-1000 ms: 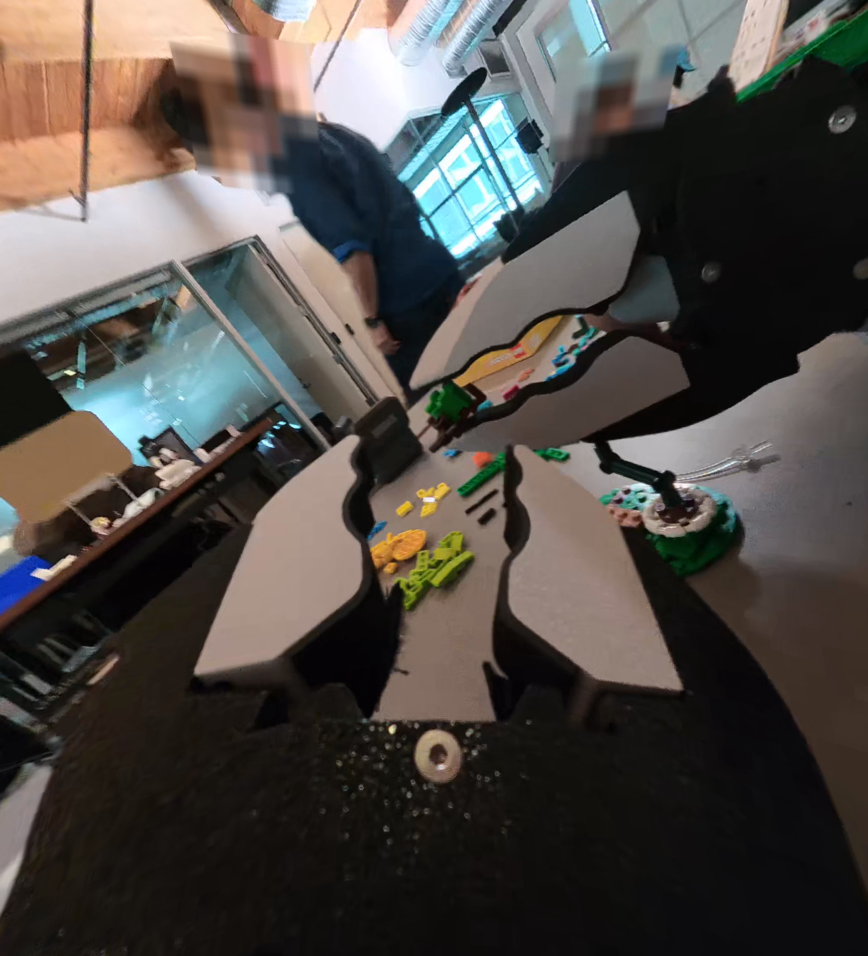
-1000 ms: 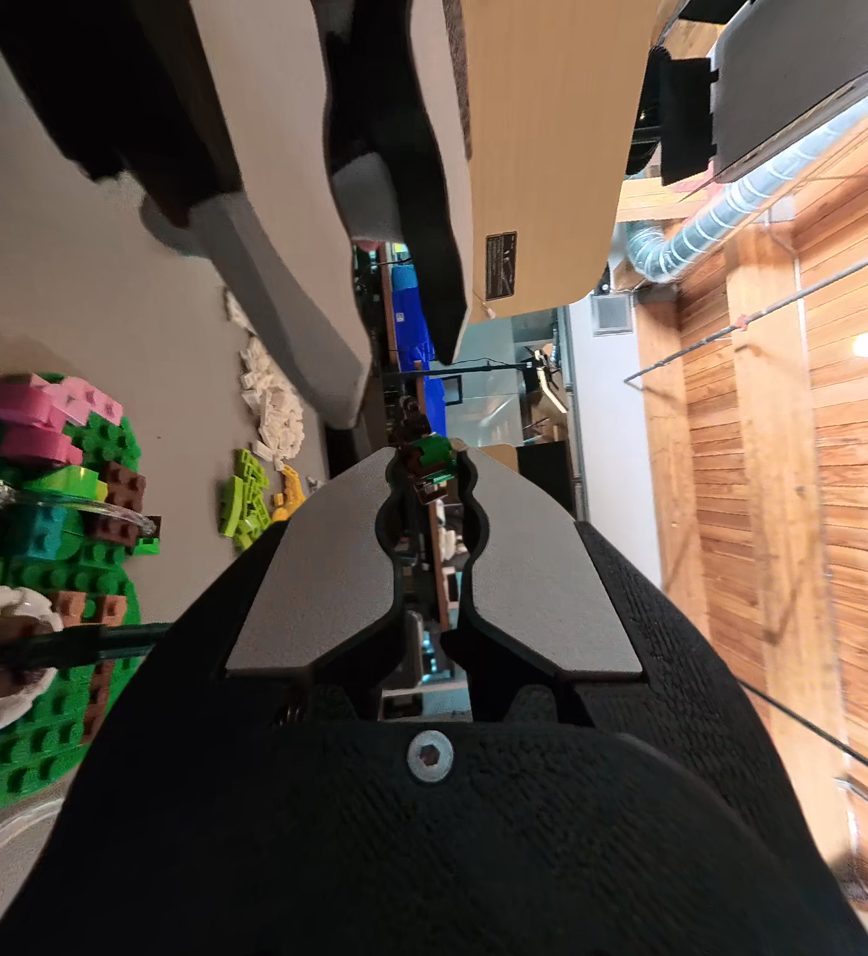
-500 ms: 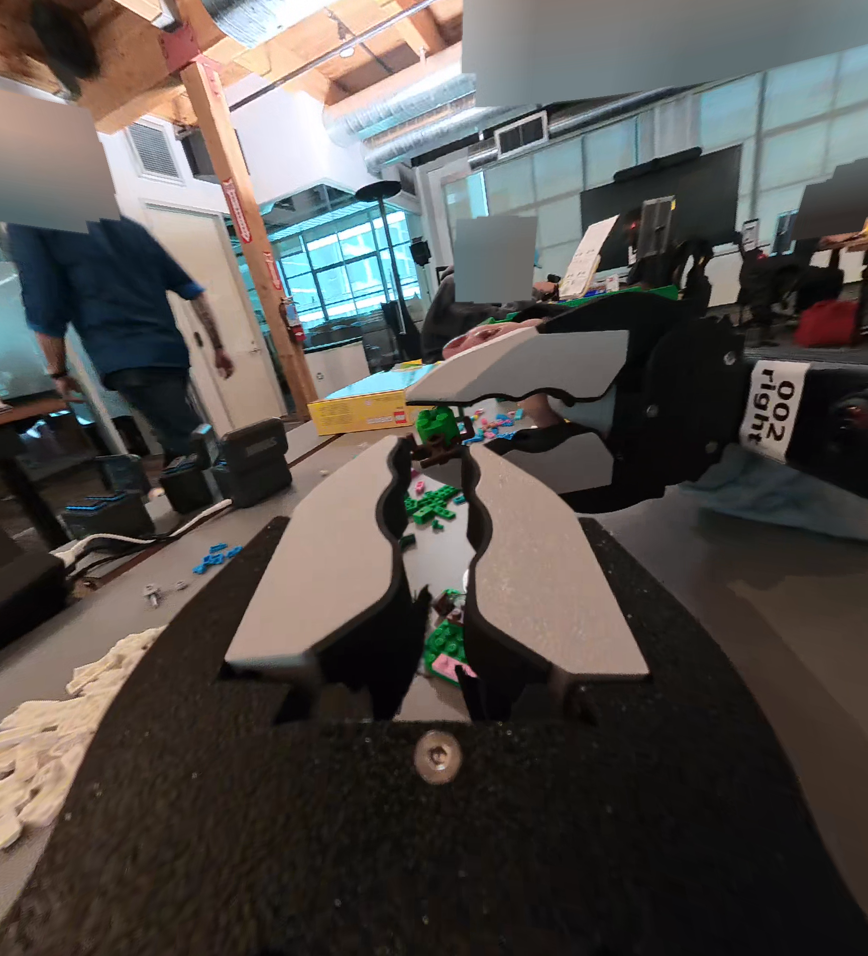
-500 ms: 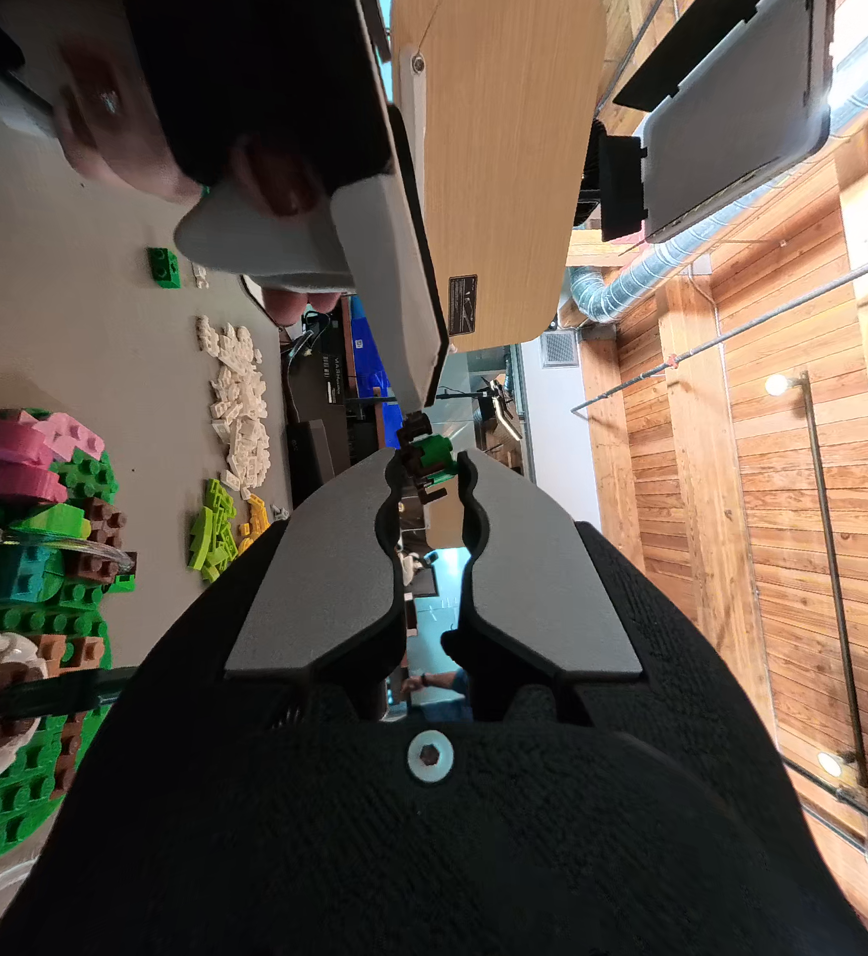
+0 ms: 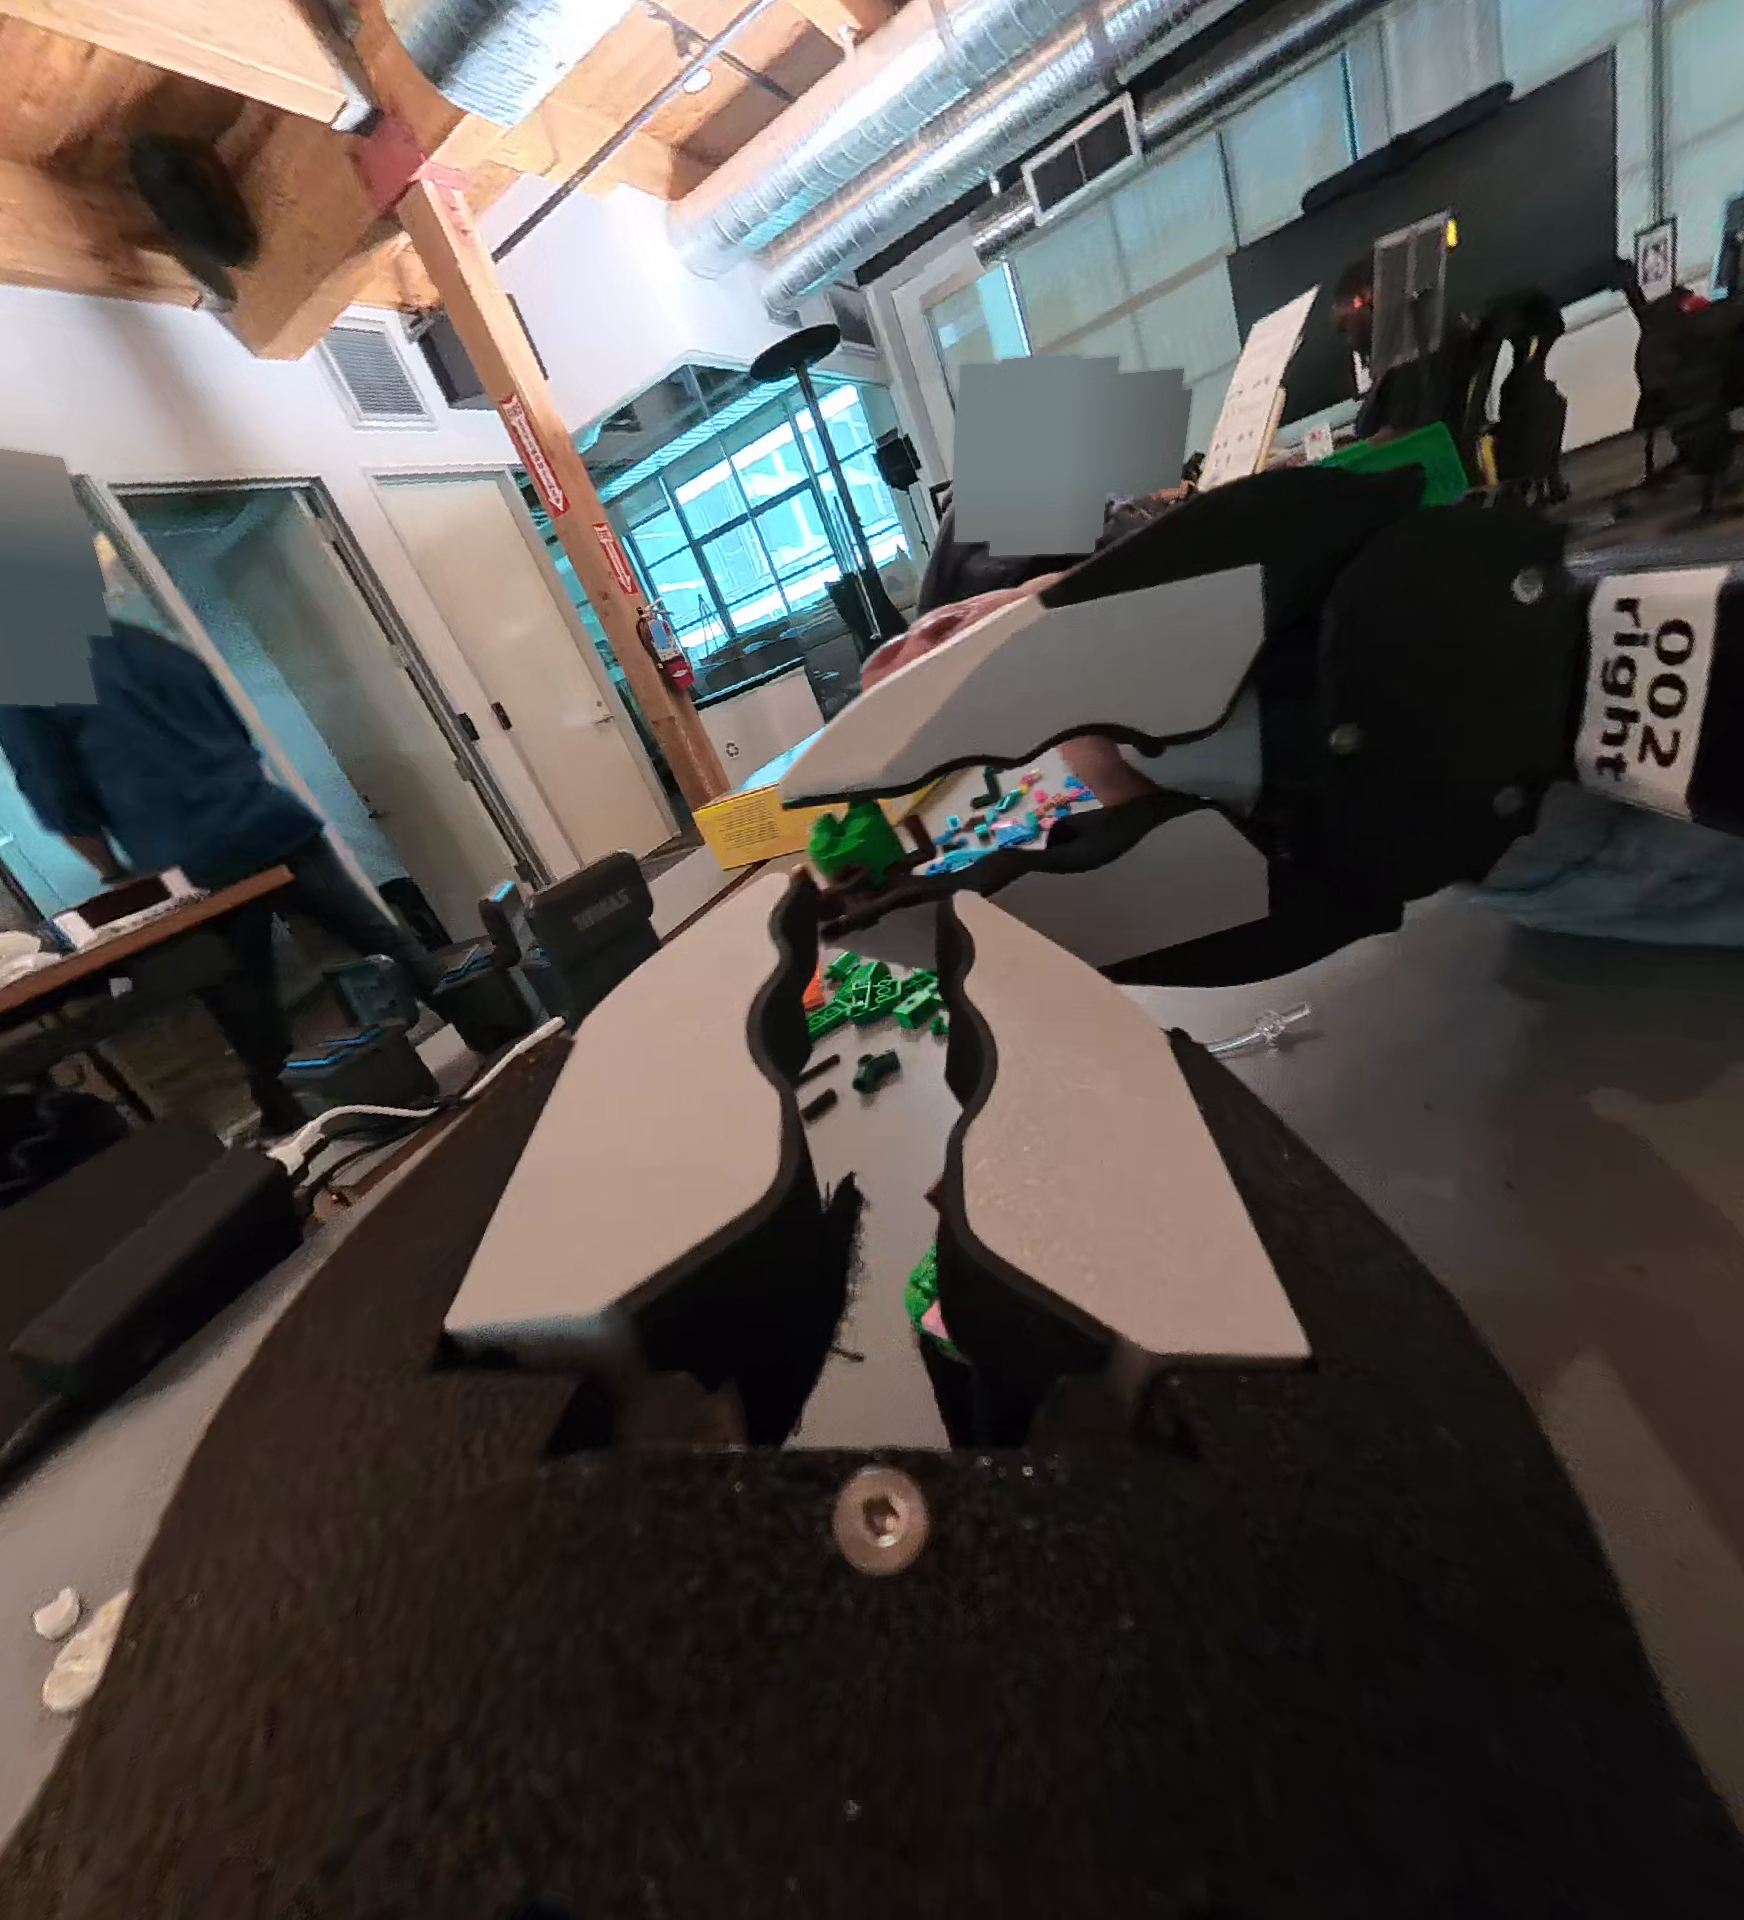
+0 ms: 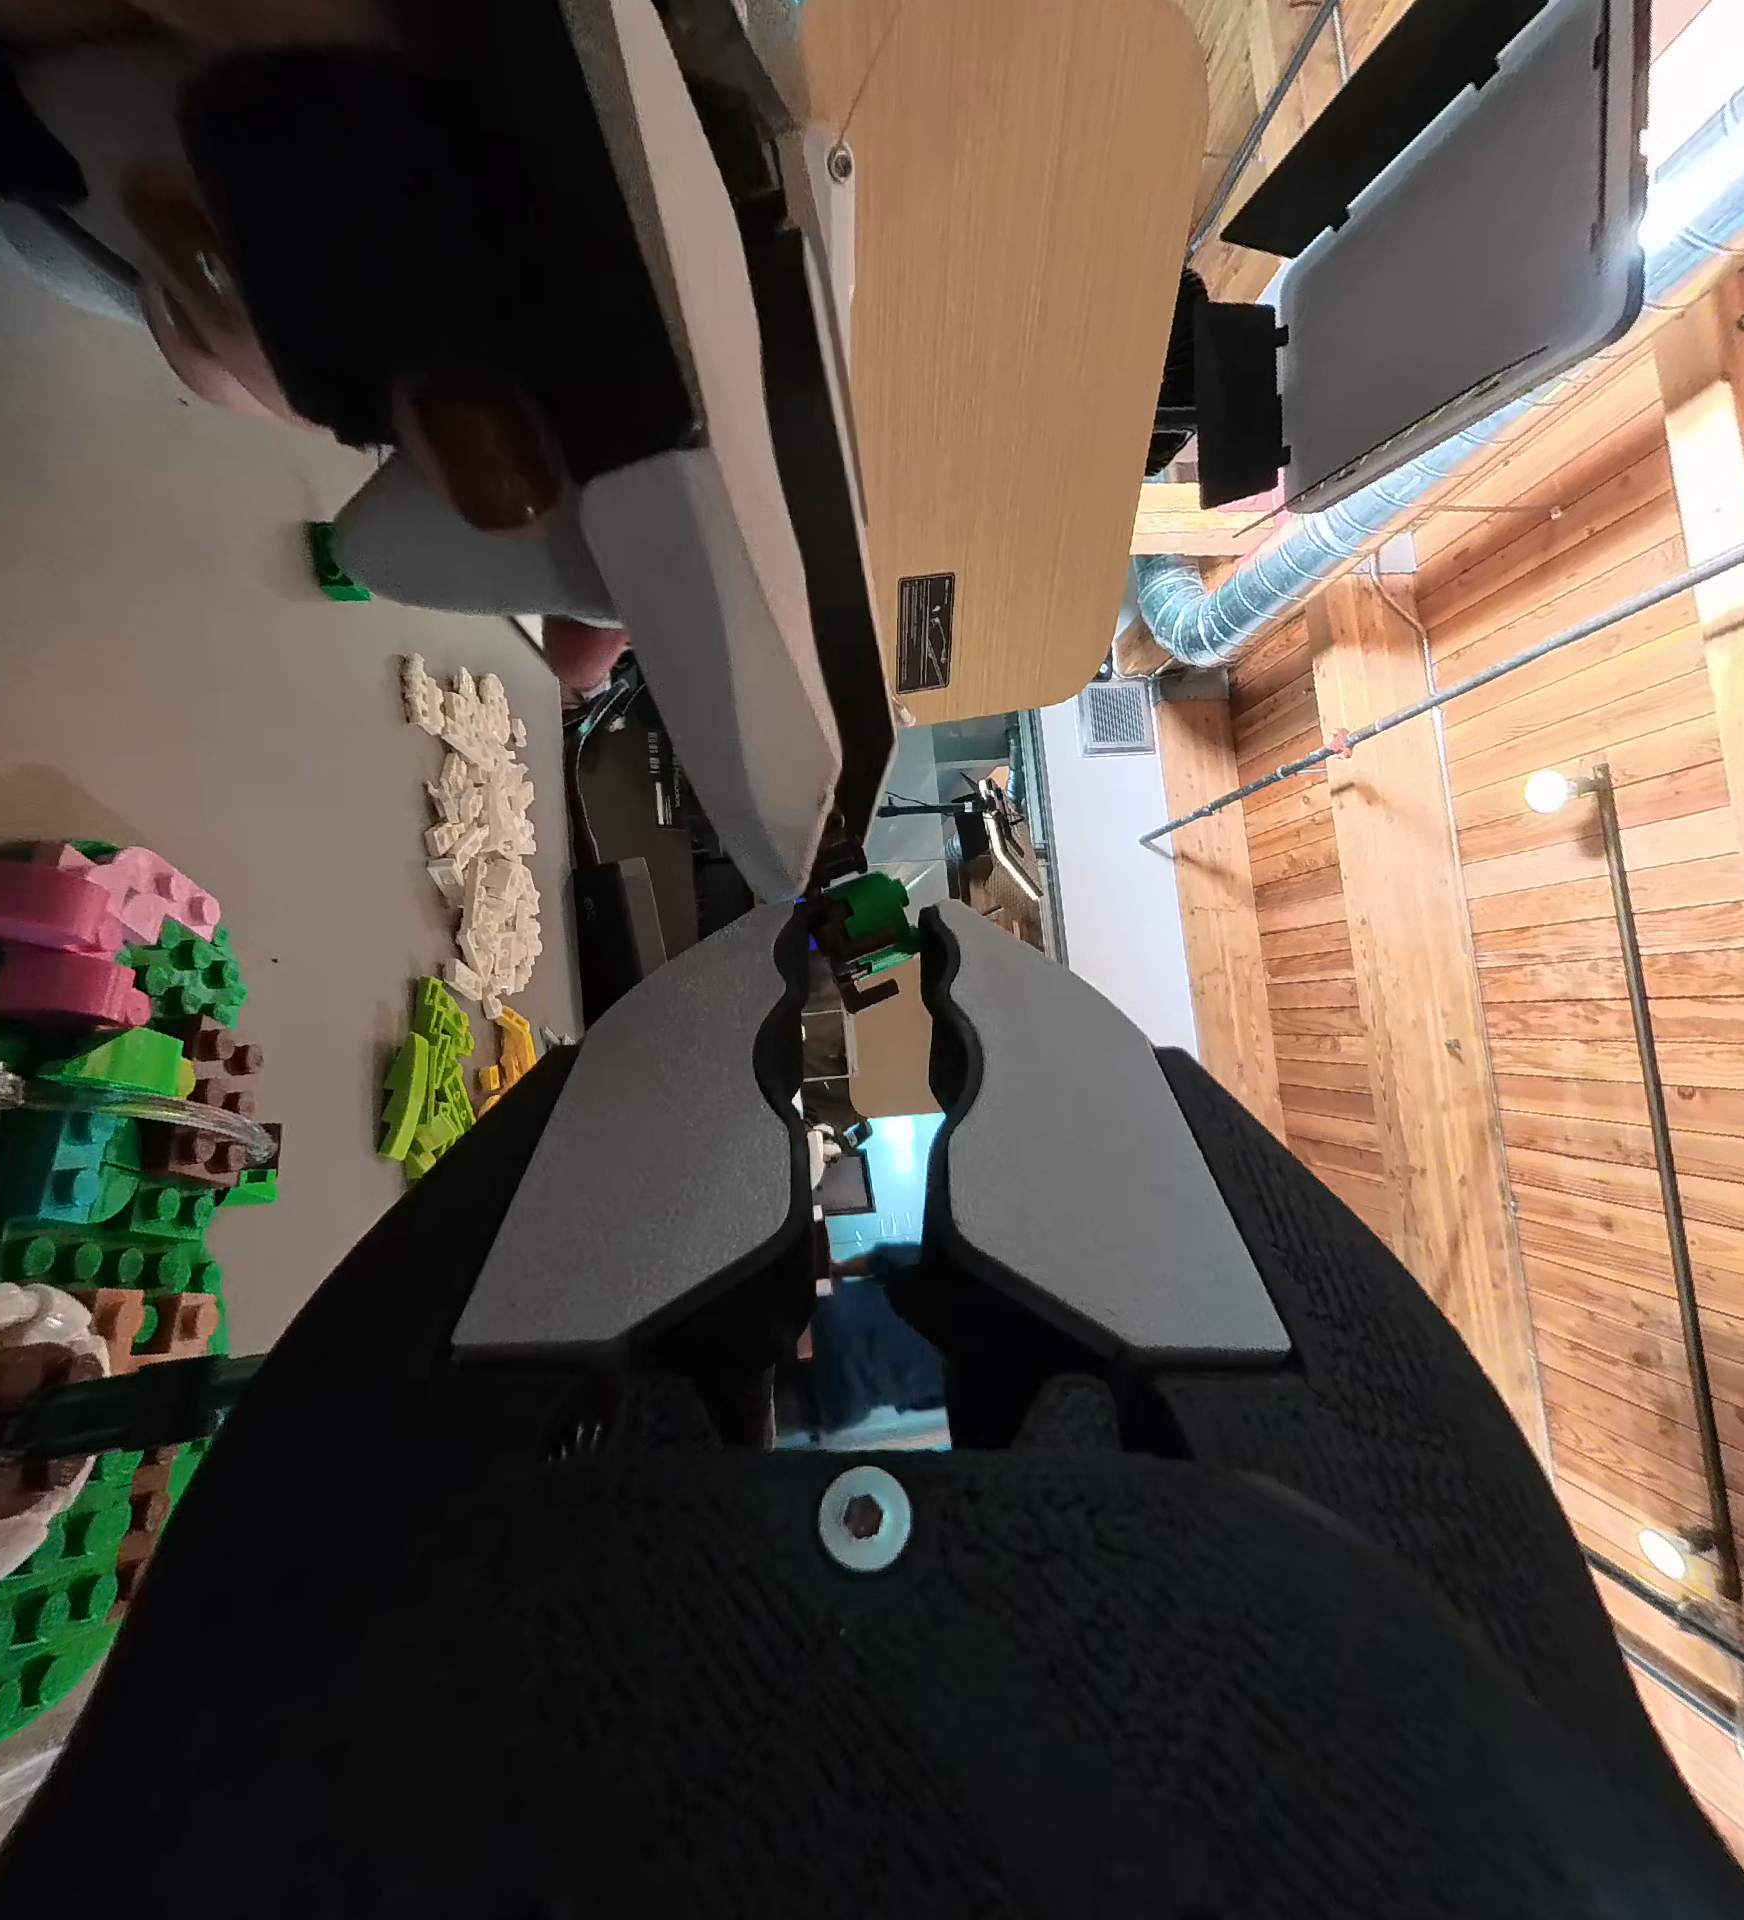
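My right gripper (image 6: 860,935) is shut on a small green and brown brick piece (image 6: 873,920) and holds it in the air above the grey table (image 5: 1522,1195). In the left wrist view the right gripper (image 5: 826,852) comes in from the right with the green part (image 5: 852,842) between its fingertips. My left gripper (image 5: 873,909) meets it tip to tip and is shut on the brown end (image 5: 847,899) of the same piece. In the right wrist view the left gripper (image 6: 821,873) comes down from above onto that brown end.
A green brick model with pink flowers (image 6: 68,1039) stands on the table at the left. Near it lie piles of white bricks (image 6: 483,810) and lime pieces (image 6: 426,1091). Loose green bricks (image 5: 873,1003), a clear part (image 5: 1263,1029) and a yellow box (image 5: 743,826) lie ahead. A person (image 5: 172,779) stands far left. Left and right tips are no more than a few centimetres apart.
My left gripper has swung level, come up to the right gripper's tip and narrowed from wide open onto the brown end. The right gripper has kept its hold on the piece.
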The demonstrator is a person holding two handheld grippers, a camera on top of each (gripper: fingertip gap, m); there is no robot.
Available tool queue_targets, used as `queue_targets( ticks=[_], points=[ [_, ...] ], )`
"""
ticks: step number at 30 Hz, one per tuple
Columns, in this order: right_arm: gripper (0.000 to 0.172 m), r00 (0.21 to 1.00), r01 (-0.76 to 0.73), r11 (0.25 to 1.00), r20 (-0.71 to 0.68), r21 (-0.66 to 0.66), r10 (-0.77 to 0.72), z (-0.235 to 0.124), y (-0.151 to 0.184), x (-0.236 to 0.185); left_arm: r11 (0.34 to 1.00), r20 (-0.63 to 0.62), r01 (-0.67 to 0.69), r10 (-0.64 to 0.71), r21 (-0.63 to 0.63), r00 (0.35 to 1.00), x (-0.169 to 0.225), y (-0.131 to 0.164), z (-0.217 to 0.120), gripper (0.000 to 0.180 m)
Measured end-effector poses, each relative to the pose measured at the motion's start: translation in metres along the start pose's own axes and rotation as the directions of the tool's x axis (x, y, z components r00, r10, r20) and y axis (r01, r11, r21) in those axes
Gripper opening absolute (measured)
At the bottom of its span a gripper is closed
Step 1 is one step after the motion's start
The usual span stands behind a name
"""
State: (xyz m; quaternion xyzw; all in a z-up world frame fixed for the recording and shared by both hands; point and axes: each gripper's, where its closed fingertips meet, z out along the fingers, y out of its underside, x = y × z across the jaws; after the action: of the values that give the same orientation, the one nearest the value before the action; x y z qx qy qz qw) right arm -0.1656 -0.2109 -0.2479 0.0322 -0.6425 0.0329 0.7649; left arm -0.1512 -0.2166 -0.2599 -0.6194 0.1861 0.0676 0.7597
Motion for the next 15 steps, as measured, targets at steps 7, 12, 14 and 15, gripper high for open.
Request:
queue_targets(
  ticks=[7,12,14,15],
  points=[
    [0.018,1.000,-0.005,1.000,0.001,0.004,0.005,0.000,-0.001,0.000,1.000,0.004,-0.026,0.026,0.004,1.000,-0.001,-0.003,-0.002,0.014],
    [0.017,1.000,-0.020,1.000,0.000,-0.012,0.020,0.002,0.001,0.001,1.000,0.022,-0.005,0.005,-0.001,1.000,-0.005,-0.004,-0.001,0.013],
    [0.017,0.999,-0.012,1.000,0.030,-0.019,0.012,0.002,0.002,-0.003,1.000,0.073,-0.003,0.002,0.017,0.997,-0.013,-0.007,-0.003,0.009],
    [0.016,0.999,-0.011,1.000,0.034,-0.016,0.012,0.002,0.001,-0.004,1.000,0.067,0.009,-0.011,0.024,0.998,-0.014,-0.007,-0.004,0.009]
  ],
)
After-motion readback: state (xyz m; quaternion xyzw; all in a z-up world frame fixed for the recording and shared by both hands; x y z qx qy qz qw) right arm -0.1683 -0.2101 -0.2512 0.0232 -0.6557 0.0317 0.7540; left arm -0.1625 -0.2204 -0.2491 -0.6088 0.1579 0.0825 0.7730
